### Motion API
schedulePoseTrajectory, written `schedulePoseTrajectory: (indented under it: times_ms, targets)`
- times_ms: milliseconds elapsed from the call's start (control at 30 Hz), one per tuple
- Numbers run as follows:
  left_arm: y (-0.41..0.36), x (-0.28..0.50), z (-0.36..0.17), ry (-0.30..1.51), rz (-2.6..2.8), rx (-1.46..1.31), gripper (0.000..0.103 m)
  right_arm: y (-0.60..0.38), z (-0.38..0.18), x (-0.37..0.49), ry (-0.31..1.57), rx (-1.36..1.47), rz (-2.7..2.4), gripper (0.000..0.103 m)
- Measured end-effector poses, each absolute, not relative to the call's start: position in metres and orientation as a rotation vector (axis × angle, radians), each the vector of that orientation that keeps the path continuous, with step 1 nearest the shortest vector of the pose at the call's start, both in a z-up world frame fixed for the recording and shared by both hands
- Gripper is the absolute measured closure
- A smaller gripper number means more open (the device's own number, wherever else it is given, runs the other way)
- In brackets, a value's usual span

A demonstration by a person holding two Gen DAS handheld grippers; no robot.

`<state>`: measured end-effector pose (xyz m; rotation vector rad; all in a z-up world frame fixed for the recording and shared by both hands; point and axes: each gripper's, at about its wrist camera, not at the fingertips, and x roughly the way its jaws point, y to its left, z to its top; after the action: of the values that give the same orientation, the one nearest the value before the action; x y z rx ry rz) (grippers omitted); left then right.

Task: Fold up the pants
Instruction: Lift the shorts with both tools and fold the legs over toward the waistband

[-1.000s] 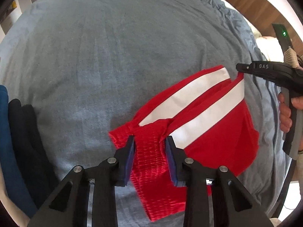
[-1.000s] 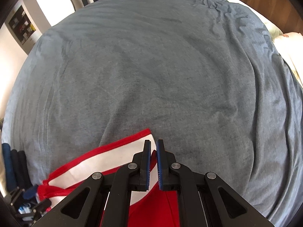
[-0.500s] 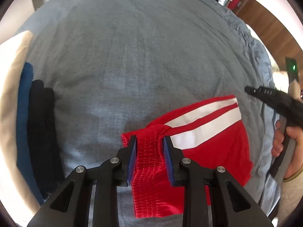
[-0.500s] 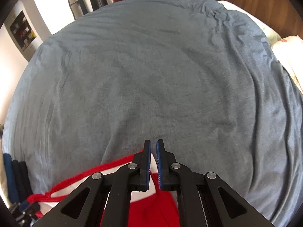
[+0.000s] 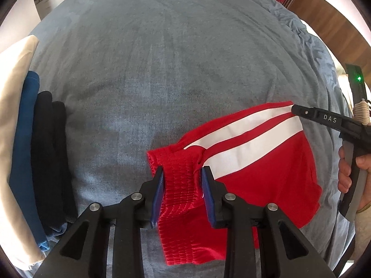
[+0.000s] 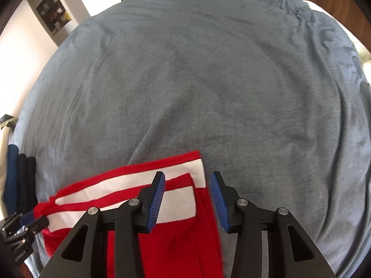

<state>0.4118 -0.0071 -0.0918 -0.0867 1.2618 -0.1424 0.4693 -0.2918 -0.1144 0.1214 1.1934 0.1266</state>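
Red shorts (image 5: 266, 176) with white side stripes lie folded on the grey-blue bed sheet (image 5: 174, 69). My left gripper (image 5: 182, 170) is shut on the bunched red elastic waistband (image 5: 179, 203), at the shorts' left end. My right gripper (image 6: 187, 176) hovers over the striped leg hem (image 6: 197, 169), and its jaws are opening. The hem corner lies between and under the blue pads (image 6: 157, 197), which do not press on it. In the left wrist view, the right gripper's black finger (image 5: 324, 118) reaches in over the hem, with a person's hand (image 5: 347, 173) on its handle.
A stack of folded dark blue and black clothes (image 5: 46, 162) lies by the bed's left edge, next to a cream cloth (image 5: 16, 115). A wooden headboard (image 5: 324, 23) stands at the far right. The sheet stretches wide beyond the shorts.
The right gripper's jaws went from shut on the leg hem to parted, and the hem now rests on the sheet. The left gripper kept its hold on the waistband and rolled slightly.
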Motion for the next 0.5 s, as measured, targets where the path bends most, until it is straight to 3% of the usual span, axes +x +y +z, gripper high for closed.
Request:
schedulePoseTrajectory:
  times_ms: [100,233,400,500]
  targets:
    - [-0.006,0.412,-0.092,1.262,-0.137,-0.091,0.072,-0.292,-0.121,0.471,1.205,0.146,0.138,0.062]
    - [-0.005,0.410,-0.094,1.266,-0.129,-0.098,0.072,-0.288,-0.122,0.470,1.203,0.144,0.147,0.073]
    - [-0.002,0.409,-0.095,1.266,-0.120,-0.100,0.071,-0.286,-0.131,0.469,1.225,0.129,0.140,0.073]
    - [-0.002,0.408,-0.095,1.266,-0.118,-0.113,0.071,-0.285,-0.133,0.465,1.234,0.134,0.151,0.088]
